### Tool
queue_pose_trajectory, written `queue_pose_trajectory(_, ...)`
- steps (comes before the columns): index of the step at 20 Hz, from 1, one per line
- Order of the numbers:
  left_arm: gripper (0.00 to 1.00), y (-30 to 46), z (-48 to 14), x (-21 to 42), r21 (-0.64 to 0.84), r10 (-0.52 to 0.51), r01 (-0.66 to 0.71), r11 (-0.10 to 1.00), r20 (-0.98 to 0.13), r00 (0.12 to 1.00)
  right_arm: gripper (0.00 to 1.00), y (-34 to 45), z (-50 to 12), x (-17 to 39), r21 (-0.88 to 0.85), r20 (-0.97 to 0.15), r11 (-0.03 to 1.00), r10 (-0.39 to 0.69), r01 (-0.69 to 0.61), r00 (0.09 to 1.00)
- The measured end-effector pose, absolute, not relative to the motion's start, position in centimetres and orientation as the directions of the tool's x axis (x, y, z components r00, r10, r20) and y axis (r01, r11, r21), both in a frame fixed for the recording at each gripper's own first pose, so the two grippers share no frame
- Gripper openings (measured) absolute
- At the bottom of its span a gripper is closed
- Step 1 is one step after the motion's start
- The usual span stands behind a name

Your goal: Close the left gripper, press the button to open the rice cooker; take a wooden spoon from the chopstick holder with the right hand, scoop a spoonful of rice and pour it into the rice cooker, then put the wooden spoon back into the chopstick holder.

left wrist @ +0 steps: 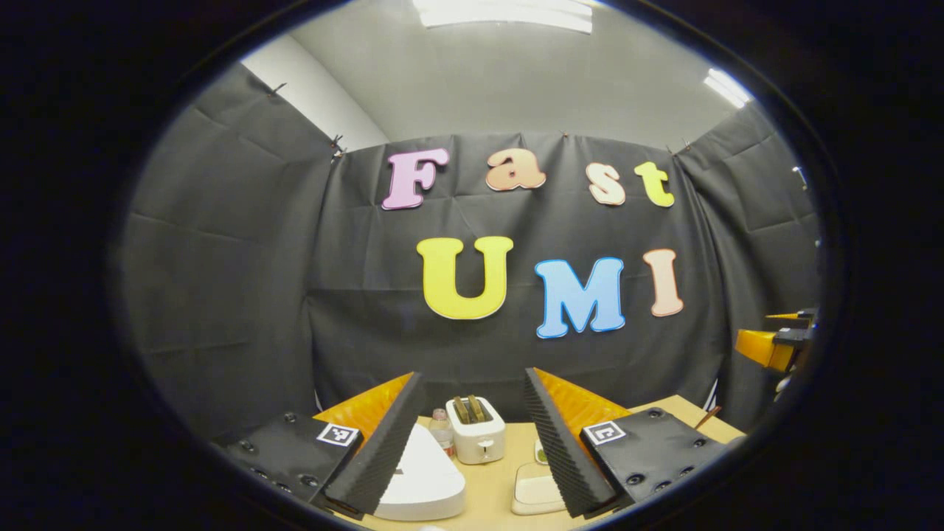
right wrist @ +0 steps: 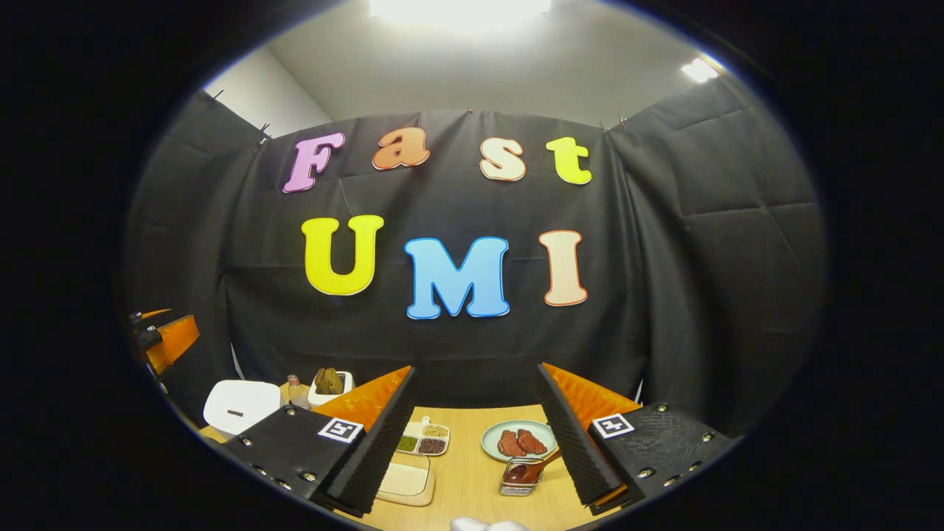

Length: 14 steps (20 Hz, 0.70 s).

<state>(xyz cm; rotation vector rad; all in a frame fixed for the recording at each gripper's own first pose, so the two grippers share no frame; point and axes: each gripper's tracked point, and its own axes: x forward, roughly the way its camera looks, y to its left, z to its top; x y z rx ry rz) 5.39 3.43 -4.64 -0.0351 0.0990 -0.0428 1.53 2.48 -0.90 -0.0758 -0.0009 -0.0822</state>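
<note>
Left hand-held gripper [left wrist: 472, 442] at the bottom centre of the left gripper view, fingers spread wide apart, nothing between them. Just behind its left finger, at lower left of centre, a white rice cooker [left wrist: 424, 479] on the wooden counter [left wrist: 490, 483], lid down, its tapered top narrowing toward the back wall. Beyond it a small bottle [left wrist: 441, 428] and a white toaster [left wrist: 477, 431] with two slices standing in the slots. Lower centre, a cream rectangular dish [left wrist: 535, 493] beside the right finger. At the right edge, the other gripper's orange body [left wrist: 774, 343] held high. Right hand-held gripper [right wrist: 476, 442] at the bottom centre of the right gripper view, fingers likewise wide apart and empty. Between them on the counter [right wrist: 464, 472]: a divided tray of grains [right wrist: 424, 439], a pale green plate [right wrist: 520, 440] with two reddish pieces, and a small clear container [right wrist: 521, 474] with a wooden spoon [right wrist: 532, 466] lying in it, long axis slanting from lower left up to the right, handle toward the right finger. Rice cooker [right wrist: 240, 405] at far lower left, toaster [right wrist: 330, 385] behind it. Chopstick holder not made out.
</note>
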Motion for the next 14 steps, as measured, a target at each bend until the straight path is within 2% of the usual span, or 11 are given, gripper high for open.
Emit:
queue_pose_trajectory(3,0.51,3.7,-5.3,5.6,-0.056,-0.058,0.052,0.997,-0.12,0.991,0.97,2.3,-0.6,1.4,-0.082,0.01,0.993,-0.089,0.089,0.996)
queue_pose_trajectory(6,0.08,5.4,-5.9,6.1,-0.043,-0.012,0.006,0.999,-0.129,0.992,0.97,2.6,-0.5,1.3,-0.09,0.013,0.992,-0.088,0.089,0.996)
queue_pose_trajectory(11,0.07,9.4,-10.1,8.1,-0.025,0.083,-0.09,0.996,-0.21,0.974,0.97,2.8,-0.6,1.4,-0.127,-0.006,0.988,-0.093,0.091,0.996)
queue_pose_trajectory(14,0.08,12.1,-16.4,10.0,-0.04,0.145,-0.166,0.985,-0.314,0.938,0.97,3.1,-1.0,1.7,-0.152,-0.022,0.984,-0.096,0.092,0.995)
